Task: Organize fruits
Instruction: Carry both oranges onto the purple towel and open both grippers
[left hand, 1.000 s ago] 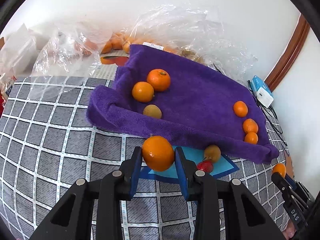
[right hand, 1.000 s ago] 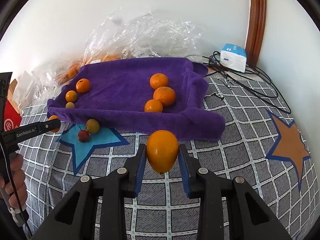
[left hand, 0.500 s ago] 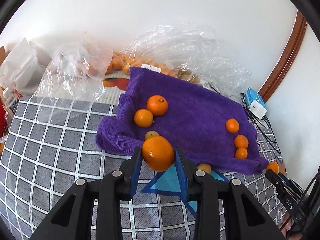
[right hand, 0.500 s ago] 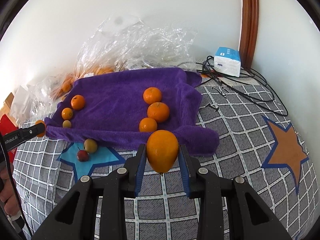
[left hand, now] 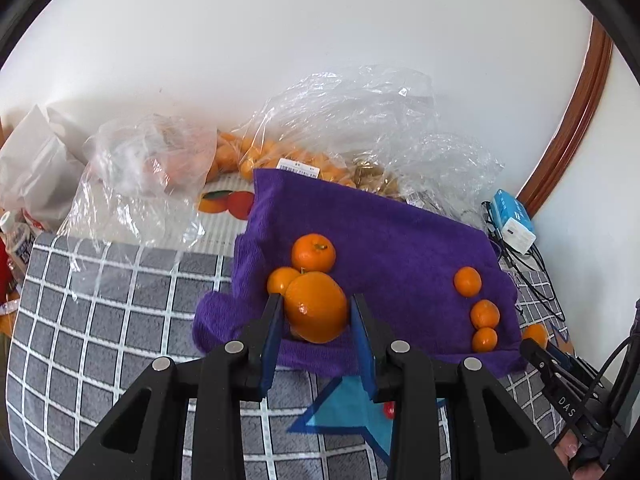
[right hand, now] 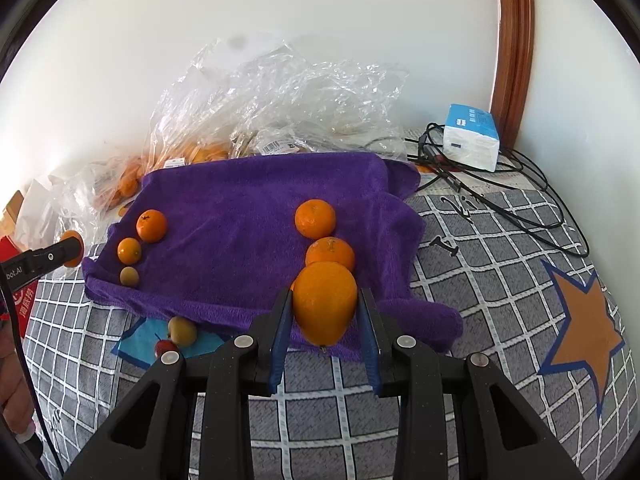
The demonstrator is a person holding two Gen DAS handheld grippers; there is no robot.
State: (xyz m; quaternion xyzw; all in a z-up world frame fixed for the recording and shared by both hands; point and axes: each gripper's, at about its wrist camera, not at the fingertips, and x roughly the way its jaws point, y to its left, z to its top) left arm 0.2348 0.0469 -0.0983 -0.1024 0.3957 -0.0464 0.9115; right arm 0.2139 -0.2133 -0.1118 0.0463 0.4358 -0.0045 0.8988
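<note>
A: Left view: the left gripper (left hand: pixel 316 312) clamps an orange (left hand: pixel 316 307) above the purple towel (left hand: pixel 380 240).

B: Right view: the right gripper (right hand: pixel 325 312) grips an oval orange (right hand: pixel 324 302) over the towel's front edge; released early, it could roll off.

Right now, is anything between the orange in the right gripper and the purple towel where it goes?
Nothing visible blocks it. The right gripper holds its orange just before the purple towel, whose near edge is bare except for oranges lined up behind.
</note>
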